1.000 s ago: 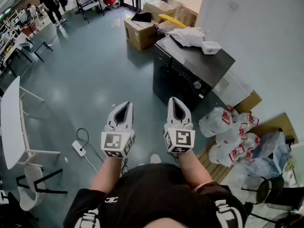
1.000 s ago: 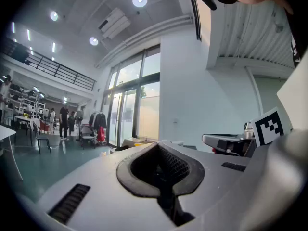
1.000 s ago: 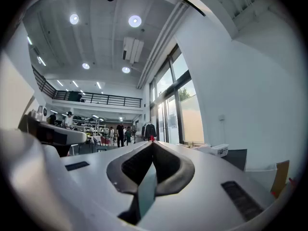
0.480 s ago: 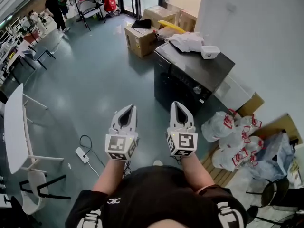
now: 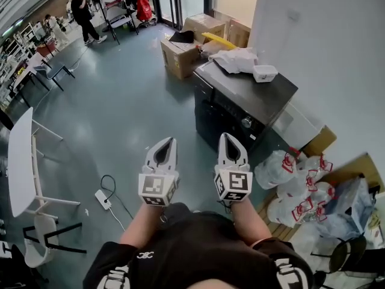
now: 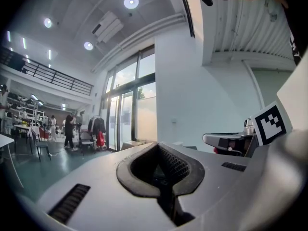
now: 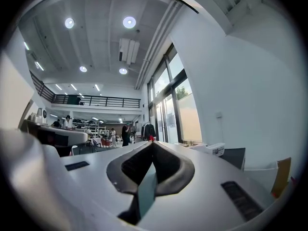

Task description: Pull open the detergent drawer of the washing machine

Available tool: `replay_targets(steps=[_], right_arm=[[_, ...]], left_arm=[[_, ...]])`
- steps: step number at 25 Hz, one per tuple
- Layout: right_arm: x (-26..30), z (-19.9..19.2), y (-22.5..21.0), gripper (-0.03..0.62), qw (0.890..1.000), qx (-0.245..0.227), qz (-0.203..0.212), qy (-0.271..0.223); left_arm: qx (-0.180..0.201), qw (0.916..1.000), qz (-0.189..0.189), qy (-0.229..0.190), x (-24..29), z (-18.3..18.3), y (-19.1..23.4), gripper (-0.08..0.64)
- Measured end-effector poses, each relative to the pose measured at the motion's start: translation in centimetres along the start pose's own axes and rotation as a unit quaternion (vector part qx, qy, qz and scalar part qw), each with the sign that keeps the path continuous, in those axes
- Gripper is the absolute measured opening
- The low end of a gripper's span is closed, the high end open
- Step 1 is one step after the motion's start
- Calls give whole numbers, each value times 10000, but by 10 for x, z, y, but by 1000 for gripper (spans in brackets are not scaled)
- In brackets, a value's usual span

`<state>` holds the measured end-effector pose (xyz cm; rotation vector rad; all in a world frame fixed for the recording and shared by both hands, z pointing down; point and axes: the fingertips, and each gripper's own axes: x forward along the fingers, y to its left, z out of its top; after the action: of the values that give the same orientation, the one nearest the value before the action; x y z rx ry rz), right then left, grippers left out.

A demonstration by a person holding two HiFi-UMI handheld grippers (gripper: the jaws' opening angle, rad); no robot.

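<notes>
Left claw [image 5: 171,139] and right claw [image 5: 225,135] carried nearer washing machine [image 5: 240,95], both clenched, nothing held, touching nothing

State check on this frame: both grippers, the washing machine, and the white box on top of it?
left gripper: shut, nothing between the jaws, not at the machine yet.
right gripper: shut, nothing between the jaws, not at the machine yet.
washing machine: front looks flush, no drawer pulled out, untouched.
white box: lid on, sitting on the machine's top.
</notes>
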<state>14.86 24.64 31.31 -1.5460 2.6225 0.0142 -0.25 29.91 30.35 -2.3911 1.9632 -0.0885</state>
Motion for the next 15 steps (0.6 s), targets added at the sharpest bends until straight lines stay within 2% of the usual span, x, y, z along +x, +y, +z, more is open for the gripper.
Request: replay_targets(steps=[9, 15], right_arm=[[18, -3, -18, 2, 9999, -20, -16, -114], [34, -2, -39, 2, 9994, -118, -298, -149]], left_arm=[[2, 10000, -32, -32, 27, -4, -2, 3], [82, 9997, -228, -43, 56, -3, -1, 3]])
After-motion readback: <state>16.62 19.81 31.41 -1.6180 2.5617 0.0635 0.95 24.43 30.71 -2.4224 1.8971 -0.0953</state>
